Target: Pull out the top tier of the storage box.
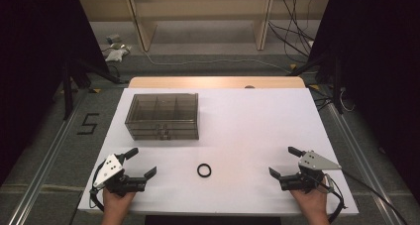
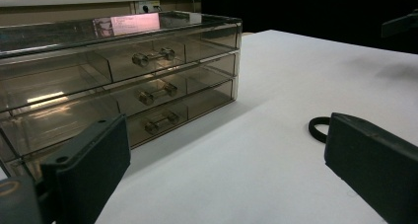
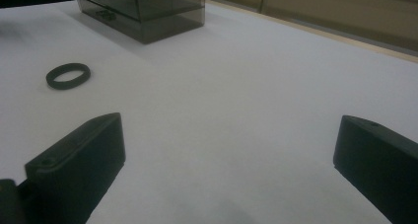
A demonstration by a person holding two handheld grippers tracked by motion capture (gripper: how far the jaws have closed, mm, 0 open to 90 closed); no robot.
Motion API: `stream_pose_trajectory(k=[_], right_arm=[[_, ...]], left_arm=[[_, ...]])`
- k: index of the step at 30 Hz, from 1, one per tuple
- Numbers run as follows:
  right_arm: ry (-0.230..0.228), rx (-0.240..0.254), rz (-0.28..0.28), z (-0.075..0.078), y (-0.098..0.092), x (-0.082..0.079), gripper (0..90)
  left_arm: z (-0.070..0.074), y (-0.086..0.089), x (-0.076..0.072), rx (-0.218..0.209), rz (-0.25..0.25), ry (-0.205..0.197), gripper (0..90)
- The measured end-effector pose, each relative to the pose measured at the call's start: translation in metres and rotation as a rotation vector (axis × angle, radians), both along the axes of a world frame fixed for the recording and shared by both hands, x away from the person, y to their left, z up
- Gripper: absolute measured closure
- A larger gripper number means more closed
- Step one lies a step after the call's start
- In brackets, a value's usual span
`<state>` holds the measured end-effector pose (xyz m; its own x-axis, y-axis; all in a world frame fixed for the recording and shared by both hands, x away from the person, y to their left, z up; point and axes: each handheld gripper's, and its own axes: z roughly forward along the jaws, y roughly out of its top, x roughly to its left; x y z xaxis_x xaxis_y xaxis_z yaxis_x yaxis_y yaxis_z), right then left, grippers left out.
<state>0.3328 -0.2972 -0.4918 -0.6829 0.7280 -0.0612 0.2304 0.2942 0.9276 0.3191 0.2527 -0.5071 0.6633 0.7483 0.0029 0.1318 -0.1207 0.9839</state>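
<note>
The left gripper view shows the front of the smoky transparent plastic drawer box [image 2: 118, 81]: three drawers, one above another, each with a small metal handle. The high view shows only its top with three compartments, standing on the white surface [image 1: 247, 121]. The small black ring [image 1: 204, 170] lies flat between both grippers, apart from them. The left gripper [image 1: 140, 163] and the right gripper [image 1: 282, 161] have jaws wide apart and hold nothing. On the floor a black "5" [image 1: 88, 124] is readable.

One clear smoky drawer box [image 1: 162, 116] with three stacked drawers stands on the one white table [image 1: 257, 131]. One black ring [image 1: 204, 170] lies there. Two grippers: left gripper [image 1: 142, 163], right gripper [image 1: 283, 161].
</note>
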Motion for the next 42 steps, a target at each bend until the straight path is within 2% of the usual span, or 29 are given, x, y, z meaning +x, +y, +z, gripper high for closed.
stream_pose_trajectory(k=[2,6,8,11,15,18,20,25,29,35,37,42], right_arm=[[-0.006,0.002,0.006,0.0,0.0,0.0,0.5],[-0.007,0.02,0.021,0.0,0.001,0.0,0.6],[-0.012,0.014,0.025,-0.001,0.002,0.0,0.6],[-0.013,0.004,0.016,-0.001,0.002,0.0,0.5],[-0.022,-0.01,0.005,-0.001,0.003,-0.001,0.5],[0.004,-0.013,0.007,-0.002,0.004,0.0,0.6],[0.006,-0.01,0.009,-0.002,0.004,0.001,0.6],[0.015,-0.01,0.017,-0.002,0.005,0.002,0.6],[0.024,-0.031,0.018,-0.003,0.007,0.002,1.0],[0.026,-0.04,0.017,-0.004,0.009,0.002,1.0],[0.036,-0.047,0.021,-0.004,0.01,0.003,1.0],[0.043,-0.05,0.014,-0.005,0.01,0.004,1.1]], left_arm=[[0.0,-0.003,-0.001,0.017,-0.004,-0.008,3.6],[0.0,-0.004,-0.001,0.023,-0.006,-0.01,3.7],[0.0,-0.006,0.0,0.052,-0.007,0.005,4.6],[0.0,-0.009,-0.001,0.071,-0.015,0.007,5.4],[0.0,-0.007,-0.001,0.054,-0.016,0.012,5.5],[0.0,-0.005,0.0,0.032,-0.016,0.017,5.5],[0.0,-0.005,0.0,0.032,-0.016,0.016,5.5],[0.001,-0.007,-0.001,0.068,-0.008,0.007,5.5],[0.002,-0.009,0.0,0.085,-0.01,0.015,5.4],[0.004,-0.008,0.001,0.083,0.001,0.009,5.6],[0.009,-0.004,0.002,0.073,-0.006,0.026,7.5],[0.017,-0.003,0.002,0.088,0.001,0.023,8.8]])
